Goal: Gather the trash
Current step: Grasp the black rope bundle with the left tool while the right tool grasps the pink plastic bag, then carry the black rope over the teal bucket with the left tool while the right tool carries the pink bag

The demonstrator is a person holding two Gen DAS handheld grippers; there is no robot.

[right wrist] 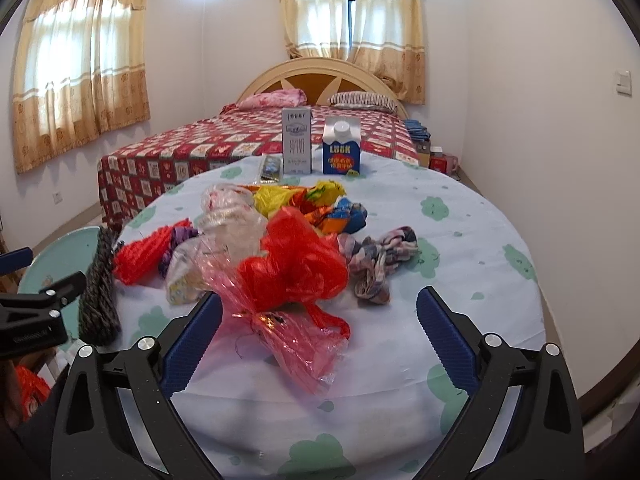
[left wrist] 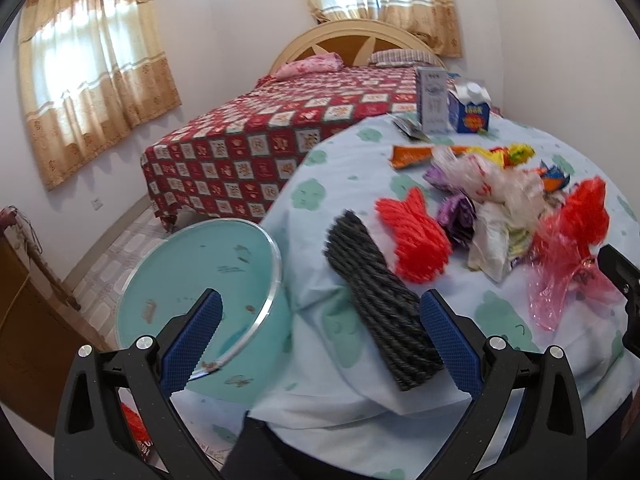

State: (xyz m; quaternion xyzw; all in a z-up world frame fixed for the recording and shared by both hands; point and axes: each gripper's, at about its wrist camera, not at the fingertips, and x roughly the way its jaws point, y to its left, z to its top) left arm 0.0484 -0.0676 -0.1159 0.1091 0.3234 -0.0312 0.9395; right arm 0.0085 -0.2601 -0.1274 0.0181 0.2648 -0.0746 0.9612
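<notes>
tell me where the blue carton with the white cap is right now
The blue carton stands upright at the far edge of the table, just right of the tall grey carton, with the bed behind them.

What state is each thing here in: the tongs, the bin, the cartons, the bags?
Left tongs: open, empty.
Right tongs: open, empty.
Teal bin: open-topped, beside the table, almost empty.
Grey carton: upright.
Blue carton: upright, capped.
Red bag: crumpled.
Dark rope bundle: lying at the table edge.
</notes>
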